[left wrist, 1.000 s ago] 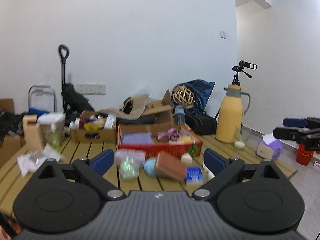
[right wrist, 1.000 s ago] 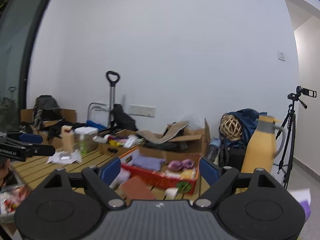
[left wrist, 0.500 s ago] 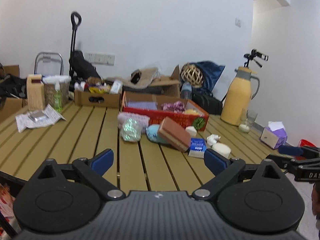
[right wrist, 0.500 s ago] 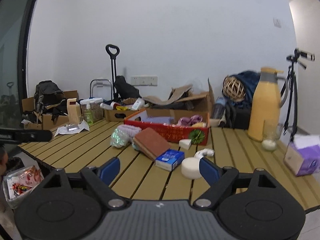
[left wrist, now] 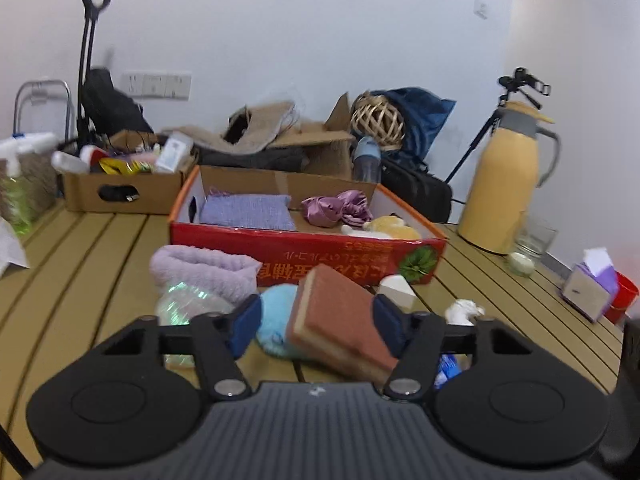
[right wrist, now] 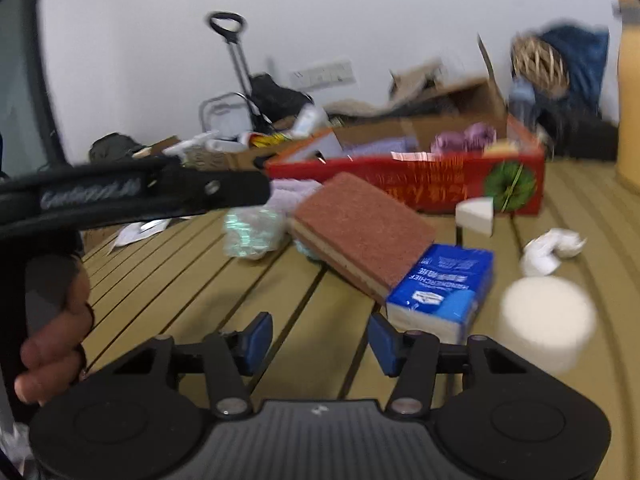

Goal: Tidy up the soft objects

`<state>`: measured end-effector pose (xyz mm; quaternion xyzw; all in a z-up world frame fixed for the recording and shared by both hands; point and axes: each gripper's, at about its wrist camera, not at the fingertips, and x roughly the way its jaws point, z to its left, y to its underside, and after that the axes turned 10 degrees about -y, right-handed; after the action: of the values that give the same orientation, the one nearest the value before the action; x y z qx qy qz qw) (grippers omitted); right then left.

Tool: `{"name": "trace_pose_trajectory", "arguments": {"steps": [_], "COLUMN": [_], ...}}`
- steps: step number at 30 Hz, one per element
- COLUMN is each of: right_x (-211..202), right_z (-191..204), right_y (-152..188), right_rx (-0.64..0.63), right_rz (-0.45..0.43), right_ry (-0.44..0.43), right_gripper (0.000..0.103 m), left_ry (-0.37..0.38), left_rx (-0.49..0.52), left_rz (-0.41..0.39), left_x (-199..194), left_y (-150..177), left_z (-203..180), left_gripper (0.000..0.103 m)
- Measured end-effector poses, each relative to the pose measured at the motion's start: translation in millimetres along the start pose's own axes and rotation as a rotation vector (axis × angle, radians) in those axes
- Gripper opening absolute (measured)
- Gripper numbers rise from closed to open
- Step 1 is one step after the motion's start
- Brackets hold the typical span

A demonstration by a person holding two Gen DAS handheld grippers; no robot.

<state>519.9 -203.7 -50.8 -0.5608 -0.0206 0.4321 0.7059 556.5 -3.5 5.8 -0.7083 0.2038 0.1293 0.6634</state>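
The left hand-held gripper is low over the wooden counter, pointing at a heap of soft things. Its jaws have just been closing and now stand partly apart. The brown sponge shows between them, but I cannot tell if the pads touch it; they look a bit short of it. The sponge leans on a blue plush toy. Beside it lie a fluffy purple cloth and a shiny plastic bag.

The right hand-held gripper has also just been closing. Its jaws are partly apart, with only bare counter between them. A blue tissue pack and a round white puff lie just ahead to its right.

This looks like the reach-in step, before any pick. The red box behind the heap already holds a purple pad and pink satin, so it is probably the home for soft things. Next, the left jaws should slide around the sponge, squeeze gently, then lift it over the box wall.
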Motion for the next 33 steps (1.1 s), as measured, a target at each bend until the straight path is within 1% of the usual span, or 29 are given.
{"name": "trace_pose_trajectory", "arguments": {"steps": [1,2,3,4,5,6,7,10,13,15,17,18,22,24,27,30,32,33], "right_x": [9,14,15,13,9,5,0,-7,8,17,22,23,25,16,-5,-31,-45,-52], "right_z": [-8,-14,-20,-25,-32,-38,-47,-68,-82,-89,-99,-98,-96,-88,-67,-47,-38,-35], "right_y": [-4,-6,-8,-9,-10,-11,-13,-20,-25,-21,-17,-16,-15,-14,-16,-16,-15,-15], "right_rx": [0.027,0.042,0.046,0.046,0.054,0.071,0.107,0.236,0.317,0.394,0.49,0.512,0.527,0.515,0.43,0.354,0.336,0.332], "right_rz": [0.006,0.011,0.007,0.0,-0.018,-0.032,-0.049,-0.097,-0.093,-0.111,-0.137,-0.15,-0.163,-0.174,-0.184,-0.198,-0.212,-0.22], "right_ry": [0.011,0.027,0.065,0.104,0.149,0.165,0.154,0.021,-0.041,-0.088,-0.149,-0.161,-0.182,-0.183,-0.171,-0.16,-0.162,-0.163], "right_gripper": [0.051,0.051,0.052,0.052,0.055,0.055,0.055,0.055,0.055,0.055,0.049,0.049,0.047,0.046,0.045,0.042,0.037,0.037], "left_ry": [0.016,0.032,0.049,0.061,0.073,0.092,0.117,0.161,0.163,0.172,0.181,0.181,0.185,0.179,0.167,0.189,0.194,0.195], "left_rx": [-0.001,-0.009,-0.027,-0.051,-0.085,-0.107,-0.136,-0.17,-0.169,-0.176,-0.18,-0.179,-0.189,-0.196,-0.2,-0.248,-0.258,-0.261], "left_rz": [0.003,0.011,0.034,0.057,0.082,0.1,0.102,0.123,0.135,0.137,0.135,0.131,0.096,0.068,0.016,0.019,0.013,0.011], "left_x": [12,20,31,39,47,52,53,53,55,54,52,51,35,15,-20,-46,-61,-65], "left_y": [-2,-3,-4,-2,3,7,10,10,14,16,16,16,14,18,29,38,41,41], "left_z": [0,1,4,7,12,17,21,25,26,28,29,30,30,28,24,25,25,24], "left_gripper": [0.057,0.049,0.043,0.042,0.039,0.038,0.038,0.036,0.035,0.034,0.034,0.033,0.034,0.033,0.033,0.032,0.032,0.032]}}
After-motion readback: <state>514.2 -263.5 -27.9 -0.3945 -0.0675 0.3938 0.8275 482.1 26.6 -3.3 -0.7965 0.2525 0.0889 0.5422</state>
